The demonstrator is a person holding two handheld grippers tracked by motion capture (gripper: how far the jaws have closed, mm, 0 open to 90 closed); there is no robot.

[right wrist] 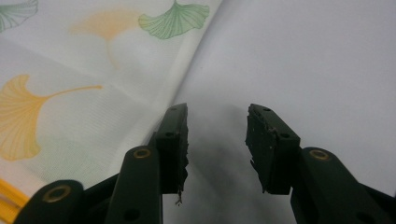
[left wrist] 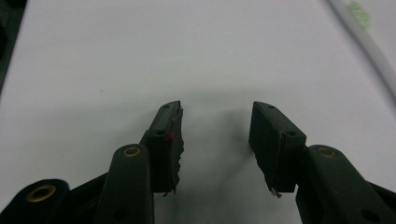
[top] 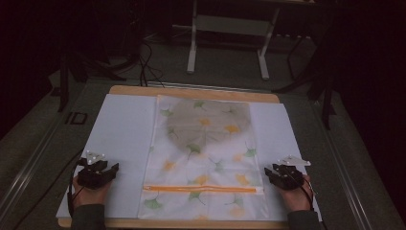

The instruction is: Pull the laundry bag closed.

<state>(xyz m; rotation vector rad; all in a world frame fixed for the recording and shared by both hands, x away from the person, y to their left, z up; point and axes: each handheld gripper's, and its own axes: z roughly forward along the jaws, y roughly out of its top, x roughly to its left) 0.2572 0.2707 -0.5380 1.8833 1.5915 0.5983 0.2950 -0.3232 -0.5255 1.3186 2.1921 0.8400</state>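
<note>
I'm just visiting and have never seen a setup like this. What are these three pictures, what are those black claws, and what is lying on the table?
No robot arm is at work here: a person holds a hand-operated two-jaw tool in each hand. The high view looks down on the table from above, with the left tool and the right tool near its front edge. The other two pictures come from small cameras riding on each tool, looking along its own black jaws. On a white sheet lies a mesh laundry bag printed with ginkgo leaves, with an orange zipper and something grey inside. Both tools stand open above the white sheet, either side of the bag, holding nothing.
</note>
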